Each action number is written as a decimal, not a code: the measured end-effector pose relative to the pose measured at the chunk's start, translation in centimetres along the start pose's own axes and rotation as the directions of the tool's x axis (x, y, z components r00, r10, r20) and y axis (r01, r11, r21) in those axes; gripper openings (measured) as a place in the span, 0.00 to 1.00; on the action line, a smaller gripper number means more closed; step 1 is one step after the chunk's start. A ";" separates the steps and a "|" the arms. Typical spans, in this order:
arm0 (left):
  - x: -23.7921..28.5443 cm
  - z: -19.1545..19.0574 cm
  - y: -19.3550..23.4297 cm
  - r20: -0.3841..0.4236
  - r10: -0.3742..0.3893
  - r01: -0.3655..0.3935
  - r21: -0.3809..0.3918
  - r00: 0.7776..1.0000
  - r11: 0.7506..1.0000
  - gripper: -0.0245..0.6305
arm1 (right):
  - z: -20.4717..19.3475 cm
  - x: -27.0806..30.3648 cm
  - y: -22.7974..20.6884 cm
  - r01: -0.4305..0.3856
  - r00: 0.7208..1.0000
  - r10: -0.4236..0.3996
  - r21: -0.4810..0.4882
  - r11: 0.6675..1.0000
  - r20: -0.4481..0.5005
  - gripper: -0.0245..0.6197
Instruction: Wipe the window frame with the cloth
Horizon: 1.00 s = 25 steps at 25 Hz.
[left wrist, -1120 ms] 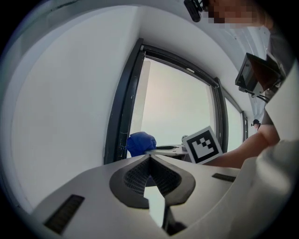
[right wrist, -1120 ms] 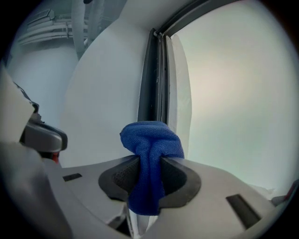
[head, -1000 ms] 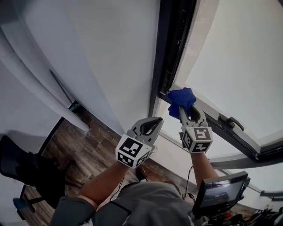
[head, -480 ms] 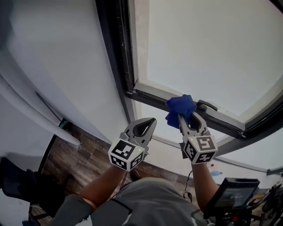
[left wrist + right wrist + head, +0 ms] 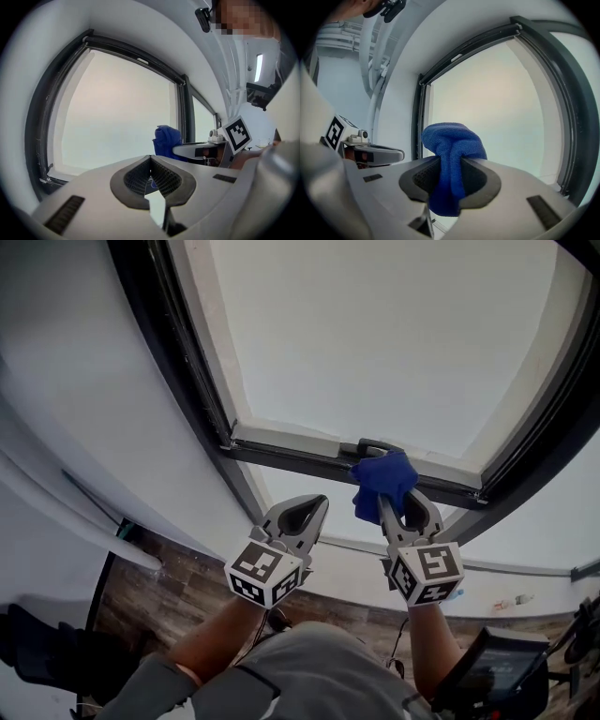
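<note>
My right gripper [image 5: 401, 507] pinches a bunched blue microfibre cloth [image 5: 382, 476]. Its length points ahead of the jaws, tip at the dark metal window frame [image 5: 281, 454], and bare rail runs either side. My left gripper [image 5: 314, 504] sits alongside, jaws together, empty.

Head view from behind, facing window frame [image 5: 281, 455], gripper views close along their jaws, same frame

the blue cloth [image 5: 452, 154] looks soft, ribbed and matt, the window frame [image 5: 291, 457] dark, smooth and matt.
</note>
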<state>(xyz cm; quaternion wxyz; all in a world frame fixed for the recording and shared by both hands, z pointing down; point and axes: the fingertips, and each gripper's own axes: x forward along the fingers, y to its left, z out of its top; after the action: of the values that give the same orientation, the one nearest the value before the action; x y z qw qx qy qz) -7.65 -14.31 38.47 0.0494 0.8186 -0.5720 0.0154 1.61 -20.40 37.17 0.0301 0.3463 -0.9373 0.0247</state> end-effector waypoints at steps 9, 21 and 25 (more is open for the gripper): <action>1.6 -0.6 -3.7 -0.033 -0.016 0.017 0.005 0.999 1.000 0.05 | -0.6 -3.6 -2.4 0.026 1.000 -0.026 0.004 1.000 -0.007 0.23; -1.7 1.7 1.5 0.035 0.061 -0.062 0.017 0.998 0.998 0.05 | 0.2 -3.3 0.4 0.095 0.995 -0.095 0.010 0.995 -0.003 0.23; -2.2 2.1 2.4 0.049 0.084 -0.084 0.013 0.995 0.996 0.05 | 0.1 -3.3 0.9 0.104 0.995 -0.104 0.015 0.995 -0.004 0.23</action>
<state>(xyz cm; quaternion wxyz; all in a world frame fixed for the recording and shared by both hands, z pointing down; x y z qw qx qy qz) -10.70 -13.26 36.34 0.0284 0.7943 -0.6068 0.0021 3.52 -17.60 36.77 0.0302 0.3946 -0.9179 0.0307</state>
